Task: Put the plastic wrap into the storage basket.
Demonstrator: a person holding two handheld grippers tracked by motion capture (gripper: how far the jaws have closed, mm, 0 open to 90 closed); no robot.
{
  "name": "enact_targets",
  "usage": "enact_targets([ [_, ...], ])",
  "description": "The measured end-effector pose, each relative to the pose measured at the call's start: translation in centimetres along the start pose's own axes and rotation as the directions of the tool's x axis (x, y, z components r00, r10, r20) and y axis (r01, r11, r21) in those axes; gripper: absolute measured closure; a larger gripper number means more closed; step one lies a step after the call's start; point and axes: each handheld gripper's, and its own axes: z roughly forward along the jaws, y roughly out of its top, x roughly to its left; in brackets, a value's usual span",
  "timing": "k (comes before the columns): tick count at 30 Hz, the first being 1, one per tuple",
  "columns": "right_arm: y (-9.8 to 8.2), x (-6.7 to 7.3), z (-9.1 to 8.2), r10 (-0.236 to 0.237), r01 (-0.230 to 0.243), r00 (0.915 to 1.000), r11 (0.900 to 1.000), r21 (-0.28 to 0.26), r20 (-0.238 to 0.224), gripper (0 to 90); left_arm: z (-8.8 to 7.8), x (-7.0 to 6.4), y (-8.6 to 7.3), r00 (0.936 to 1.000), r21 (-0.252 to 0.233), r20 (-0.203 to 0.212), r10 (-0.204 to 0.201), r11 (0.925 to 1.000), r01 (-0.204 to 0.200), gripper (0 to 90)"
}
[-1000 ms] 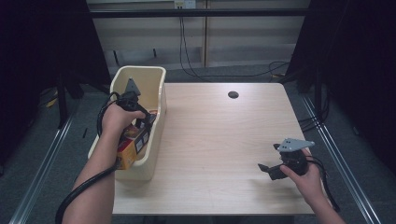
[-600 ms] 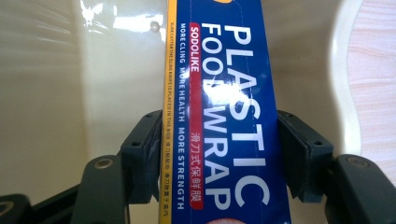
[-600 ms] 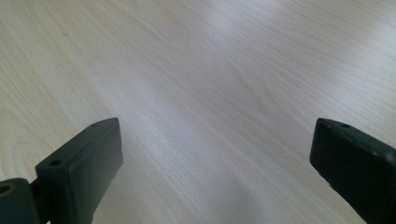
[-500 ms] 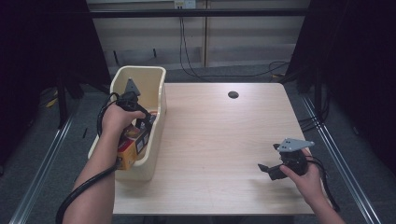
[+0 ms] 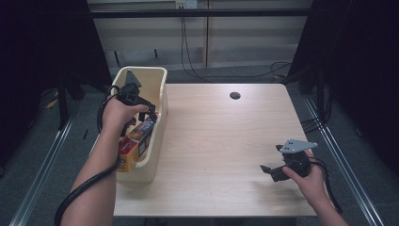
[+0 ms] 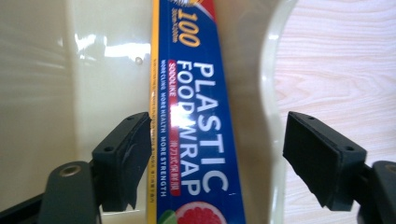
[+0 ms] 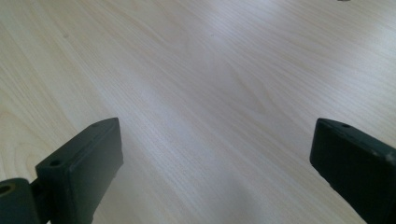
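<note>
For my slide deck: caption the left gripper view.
Left gripper jaws just opened around a plastic food wrap box inside the cream bin.

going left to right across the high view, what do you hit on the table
cream bin at the table's left edge, with the plastic wrap box lying in it under the left gripper → bare wooden table with its small dark hole → right gripper, jaws open over the tabletop

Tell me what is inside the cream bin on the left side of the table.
A plastic food wrap box leans inside the cream bin, between the left gripper's jaws, which have just been opening. The bin floor beneath the box and hand is covered.
</note>
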Motion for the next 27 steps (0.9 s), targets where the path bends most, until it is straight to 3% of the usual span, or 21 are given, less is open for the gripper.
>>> enact_targets([
  [11,0.1,0.0,0.0,0.000,0.000,1.0000,1.000,-0.003,-0.002,2.7,-1.4,-2.1,0.1,0.9971,-0.059,0.051,0.057,0.9968,-0.054,15.2],
  [15,0.2,0.0,0.0,-0.002,0.002,1.0000,1.000,-0.004,0.001,2.7,-1.8,-3.2,0.1,0.9928,-0.075,0.066,0.100,0.9926,-0.095,14.4],
  [27,0.1,0.0,0.0,-0.002,0.002,1.0000,1.000,-0.006,-0.006,2.7,-1.5,-5.8,0.4,0.9813,-0.099,0.098,0.166,0.9827,-0.156,13.5],
])
